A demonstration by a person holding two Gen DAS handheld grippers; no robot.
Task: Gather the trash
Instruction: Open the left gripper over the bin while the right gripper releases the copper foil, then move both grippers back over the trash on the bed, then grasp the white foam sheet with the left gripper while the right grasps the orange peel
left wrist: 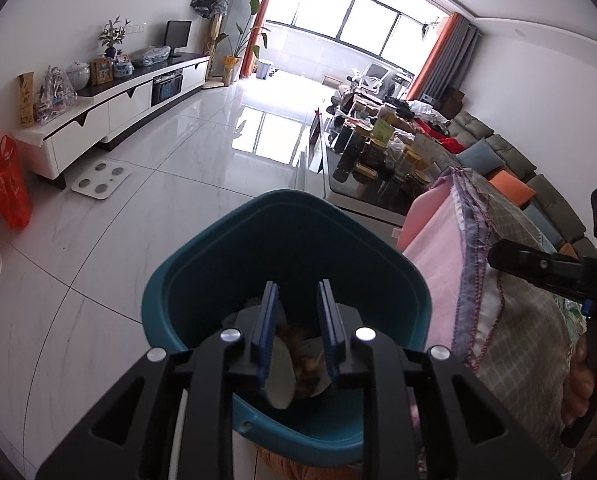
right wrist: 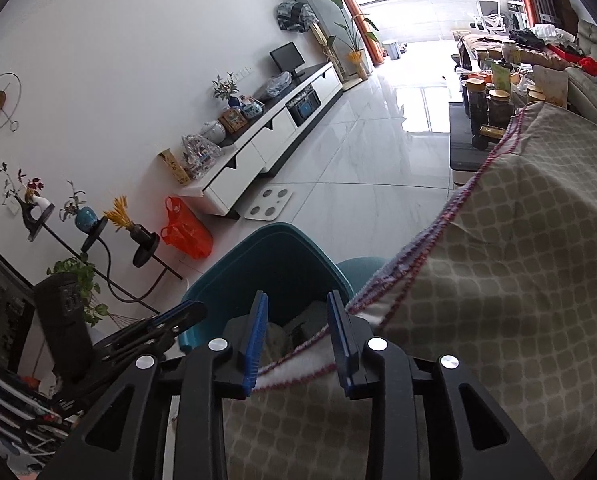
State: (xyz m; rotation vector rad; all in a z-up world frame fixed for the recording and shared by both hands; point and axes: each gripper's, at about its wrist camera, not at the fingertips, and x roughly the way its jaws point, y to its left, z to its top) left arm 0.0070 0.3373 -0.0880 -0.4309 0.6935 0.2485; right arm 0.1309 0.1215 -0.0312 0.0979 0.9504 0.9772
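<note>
A teal trash bin stands on the white floor beside a cloth-covered table. Paper scraps and brownish trash lie inside it. My left gripper is open and empty, right above the bin's mouth. In the right wrist view the bin is just ahead, with pale trash in it. My right gripper is open and empty over the checked tablecloth's edge, at the bin's near rim. The left gripper's fingers show at the left there; the right gripper's fingers show at the right in the left view.
A white TV cabinet runs along the left wall. An orange plastic bag and a white scale sit on the floor near it. A cluttered coffee table and a sofa stand ahead on the right. A plant stand is at the left.
</note>
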